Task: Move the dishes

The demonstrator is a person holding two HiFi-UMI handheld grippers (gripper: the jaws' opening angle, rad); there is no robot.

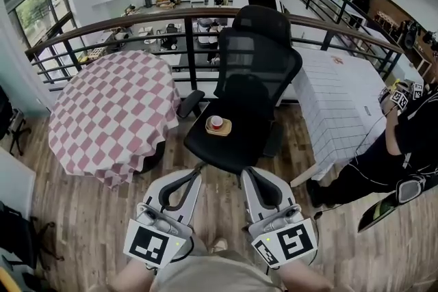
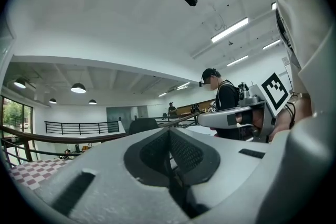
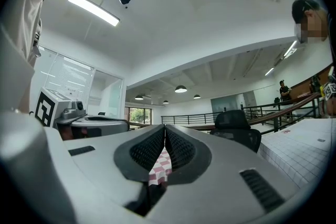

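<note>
Left gripper (image 1: 192, 178) and right gripper (image 1: 250, 177): fingers pinched together, nothing in them. Cup (image 1: 216, 122) on a tan plate (image 1: 226, 129) sits on the office chair (image 1: 241, 143).

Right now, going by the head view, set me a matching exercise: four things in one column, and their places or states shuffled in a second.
Things:
1. cup
2. checked table
3. white table
4. left gripper

Places or states:
a. right of the chair
b. shut, nothing between the jaws
c. on the tray on the chair seat
d. left of the chair

Pairs: 1-c; 2-d; 3-a; 4-b
</note>
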